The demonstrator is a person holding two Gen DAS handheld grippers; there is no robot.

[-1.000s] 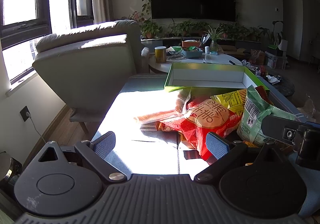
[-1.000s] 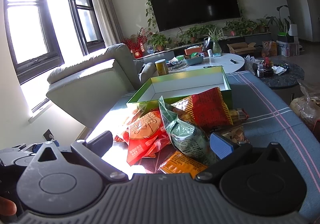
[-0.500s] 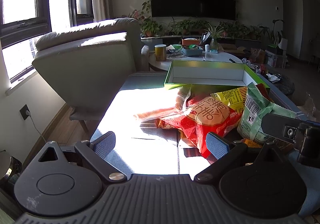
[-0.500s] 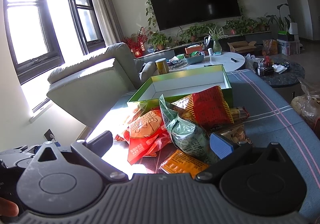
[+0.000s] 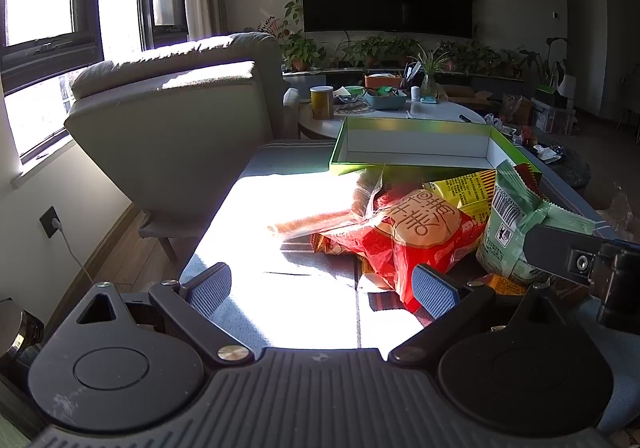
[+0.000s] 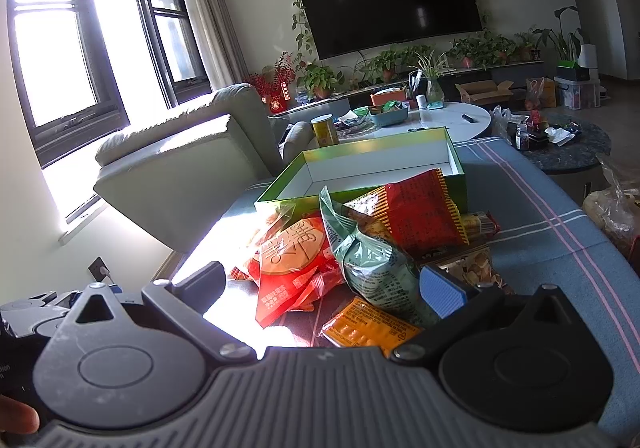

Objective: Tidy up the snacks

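Note:
A pile of snack packets lies on the blue cloth table before an open green box (image 5: 416, 144) (image 6: 372, 168) with a white, empty inside. In the pile are a red round-label packet (image 5: 416, 232) (image 6: 292, 260), a pale green bag (image 5: 516, 224) (image 6: 372, 264), a red-and-yellow packet (image 6: 420, 212) and an orange packet (image 6: 368, 324). My left gripper (image 5: 322, 286) is open and empty, just short of the red packet. My right gripper (image 6: 320, 284) is open and empty, its fingers on either side of the near part of the pile.
The right gripper's body (image 5: 580, 264) juts in at the right of the left wrist view. A grey armchair (image 5: 180, 116) stands left of the table. A white coffee table (image 6: 440, 120) with a yellow can lies behind the box. A clear bag (image 6: 616, 208) lies at the table's right edge.
Both views have shifted only slightly. The pile sits a little closer in the right wrist view. Both grippers stay open and nothing was picked up.

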